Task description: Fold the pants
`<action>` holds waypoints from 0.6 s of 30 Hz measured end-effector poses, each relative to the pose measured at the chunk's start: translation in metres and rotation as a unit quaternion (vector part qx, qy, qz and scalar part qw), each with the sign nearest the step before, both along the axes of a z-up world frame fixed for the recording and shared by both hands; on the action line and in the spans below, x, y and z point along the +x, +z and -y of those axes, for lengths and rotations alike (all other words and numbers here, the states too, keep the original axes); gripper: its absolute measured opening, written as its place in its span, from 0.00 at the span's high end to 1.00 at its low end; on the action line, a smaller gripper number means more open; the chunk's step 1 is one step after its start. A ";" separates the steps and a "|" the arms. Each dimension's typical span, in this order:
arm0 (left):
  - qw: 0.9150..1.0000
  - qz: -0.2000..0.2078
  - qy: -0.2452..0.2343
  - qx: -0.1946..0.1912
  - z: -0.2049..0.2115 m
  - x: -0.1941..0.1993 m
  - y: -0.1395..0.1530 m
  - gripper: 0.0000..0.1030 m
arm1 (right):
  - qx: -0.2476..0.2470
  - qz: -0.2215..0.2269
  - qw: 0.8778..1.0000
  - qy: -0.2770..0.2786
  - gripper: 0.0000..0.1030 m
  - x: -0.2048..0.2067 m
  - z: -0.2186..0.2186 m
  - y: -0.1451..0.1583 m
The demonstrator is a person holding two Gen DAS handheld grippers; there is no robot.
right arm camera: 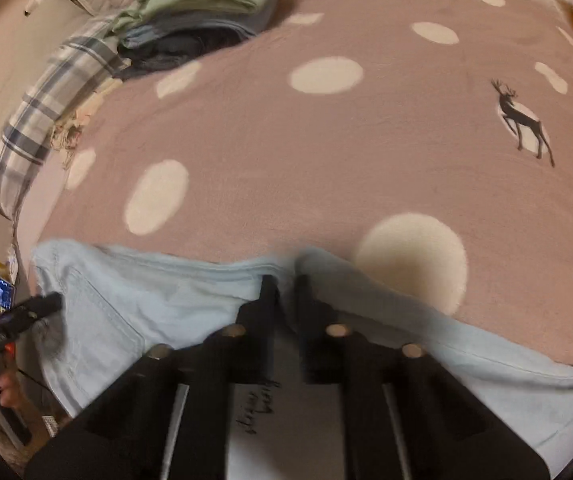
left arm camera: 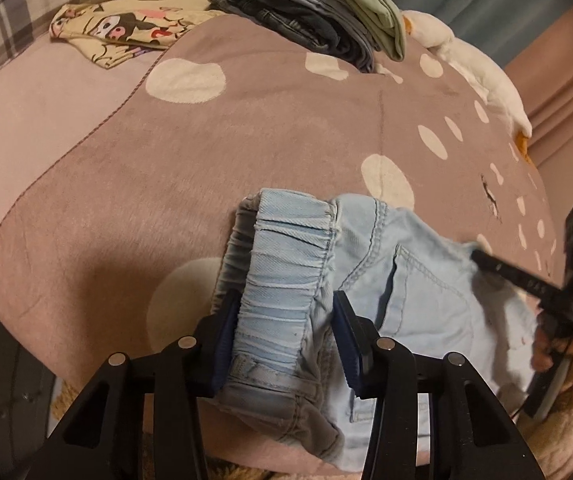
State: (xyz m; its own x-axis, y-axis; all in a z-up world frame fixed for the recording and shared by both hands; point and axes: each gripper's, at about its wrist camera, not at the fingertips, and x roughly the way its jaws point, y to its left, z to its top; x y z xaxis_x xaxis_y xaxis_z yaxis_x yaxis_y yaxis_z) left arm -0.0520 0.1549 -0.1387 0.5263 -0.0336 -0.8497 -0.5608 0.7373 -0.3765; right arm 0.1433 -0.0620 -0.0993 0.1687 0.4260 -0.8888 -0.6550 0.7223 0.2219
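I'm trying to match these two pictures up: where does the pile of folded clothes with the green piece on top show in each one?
Left wrist view: the pile of folded clothes sits at the top, right of centre, on the spotted blanket.
Right wrist view: the pile is in the upper left corner, beside the plaid pillow.
Shared landmark: the light blue jeans lie at the bottom of both views.

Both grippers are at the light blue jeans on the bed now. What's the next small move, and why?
Probably close the left gripper fully on the elastic waistband: the band sits between its pads, which don't yet clearly pinch it. The right gripper looks already shut on the jeans at their far edge, so both ends could then lift together.
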 end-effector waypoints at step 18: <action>0.999 -0.009 -0.007 0.040 0.020 -0.013 0.036 0.51 | -0.025 0.020 0.999 -0.031 0.94 0.019 -0.022 -0.025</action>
State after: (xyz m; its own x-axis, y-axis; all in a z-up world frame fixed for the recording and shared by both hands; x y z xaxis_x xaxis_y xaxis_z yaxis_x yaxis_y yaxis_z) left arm -0.0648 0.1349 -0.1025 0.5102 0.0274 -0.8596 -0.5568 0.7723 -0.3059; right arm 0.1627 -0.0403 -0.1239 0.2299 0.3691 -0.9005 -0.6161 0.7715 0.1589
